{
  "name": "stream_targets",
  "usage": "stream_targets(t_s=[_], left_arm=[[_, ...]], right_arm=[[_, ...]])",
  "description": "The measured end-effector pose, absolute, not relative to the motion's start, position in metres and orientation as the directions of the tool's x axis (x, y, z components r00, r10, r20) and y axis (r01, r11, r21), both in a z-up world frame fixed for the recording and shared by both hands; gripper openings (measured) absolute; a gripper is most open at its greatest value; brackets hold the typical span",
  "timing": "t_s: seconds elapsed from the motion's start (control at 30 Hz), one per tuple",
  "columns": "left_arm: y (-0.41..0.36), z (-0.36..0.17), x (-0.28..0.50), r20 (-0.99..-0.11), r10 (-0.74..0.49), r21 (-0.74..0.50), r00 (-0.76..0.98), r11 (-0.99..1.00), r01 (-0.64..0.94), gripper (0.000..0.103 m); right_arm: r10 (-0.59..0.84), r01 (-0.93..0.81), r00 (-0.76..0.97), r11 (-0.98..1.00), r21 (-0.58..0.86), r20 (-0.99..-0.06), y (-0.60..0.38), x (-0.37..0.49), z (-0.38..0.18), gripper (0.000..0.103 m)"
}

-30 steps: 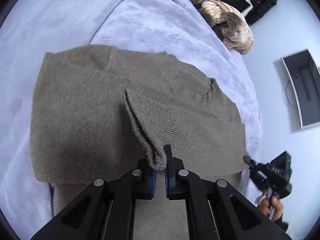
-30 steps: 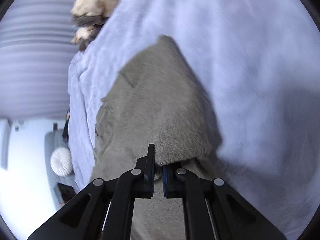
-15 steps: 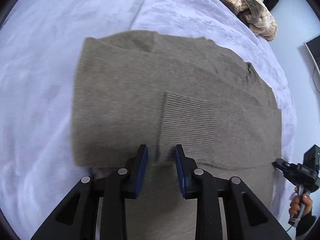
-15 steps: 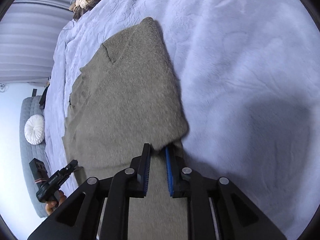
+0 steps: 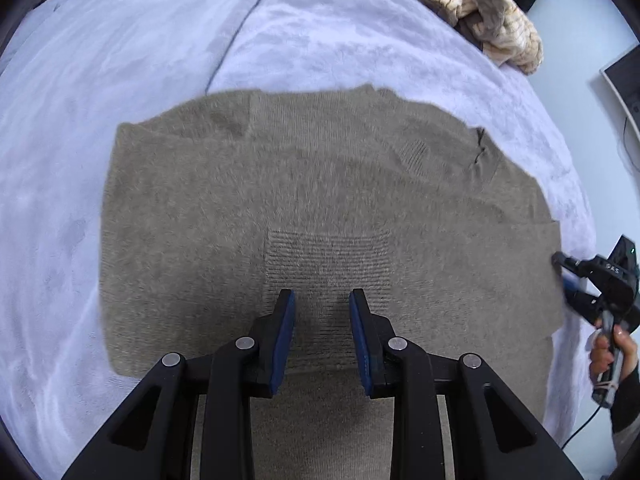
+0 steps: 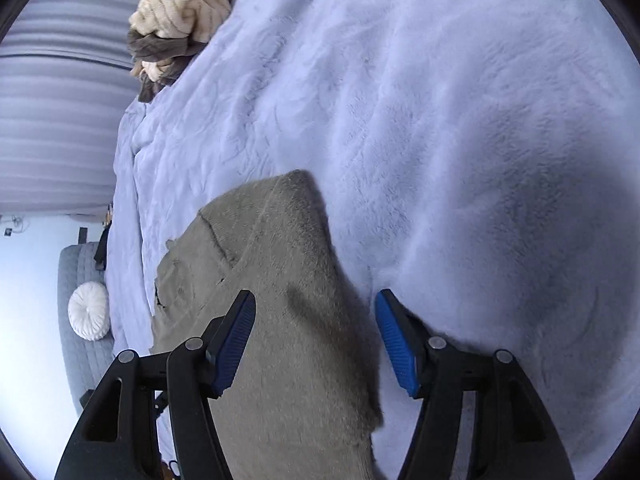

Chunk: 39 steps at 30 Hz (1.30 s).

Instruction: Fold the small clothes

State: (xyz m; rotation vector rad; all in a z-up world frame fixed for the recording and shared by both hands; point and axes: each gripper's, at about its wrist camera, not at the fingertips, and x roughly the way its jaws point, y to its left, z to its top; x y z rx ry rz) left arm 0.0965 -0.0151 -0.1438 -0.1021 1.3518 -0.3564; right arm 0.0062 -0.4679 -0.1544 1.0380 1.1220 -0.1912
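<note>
On the pale blanket [image 5: 120, 60] the folded taupe sweater [image 5: 320, 200] is spread flat. The left gripper [image 5: 322, 300] and right gripper [image 6: 316, 304], jaws just opened partway, are held over it, nothing gripped; a cream garment heap [image 5: 488, 20] is seen at one o'clock.

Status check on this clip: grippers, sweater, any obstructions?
Left gripper and right gripper open, jaws just opened, nothing gripped. Olive knit sweater flat on lilac plush blanket, sleeve cuff folded in. No obstructions.

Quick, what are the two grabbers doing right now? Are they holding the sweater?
Left gripper: open, just let go, cuff lying flat on the sweater.
Right gripper: open, jaws just been widening, sweater edge lies between them, not pinched.
</note>
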Motion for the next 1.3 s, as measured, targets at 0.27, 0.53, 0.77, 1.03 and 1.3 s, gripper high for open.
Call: stream_targets(t_s=[0.27, 0.53, 0.77, 1.03, 1.3], left_arm=[[-0.019, -0.152, 0.097, -0.940, -0.291, -0.252, 0.178, 0.944, 0.212, 0.030], [-0.005, -0.146, 0.095, -0.961, -0.201, -0.157, 0.189, 0.962, 0.223, 0.030], [0.028, -0.128, 0.088, -0.955, -0.224, -0.192, 0.196, 0.967, 0.169, 0.030], [-0.012, -0.127, 0.090, -0.945, -0.266, -0.217, 0.189, 0.946, 0.242, 0.030], [-0.022, -0.152, 0.090, -0.965, -0.209, -0.166, 0.159, 0.955, 0.247, 0.030]], right_arm=[[0.156, 0.420, 0.385, 0.848, 0.324, -0.909, -0.432, 0.028, -0.110, 0.008], [0.084, 0.514, 0.322, 0.821, 0.249, -0.943, -0.447, 0.017, -0.132, 0.013], [0.081, 0.538, 0.339, 0.801, 0.264, -0.937, -0.445, -0.023, -0.095, 0.013], [0.148, 0.496, 0.315, 0.816, 0.296, -0.938, -0.395, -0.038, -0.095, 0.013], [0.115, 0.462, 0.286, 0.853, 0.242, -0.951, -0.387, -0.029, -0.102, 0.013]])
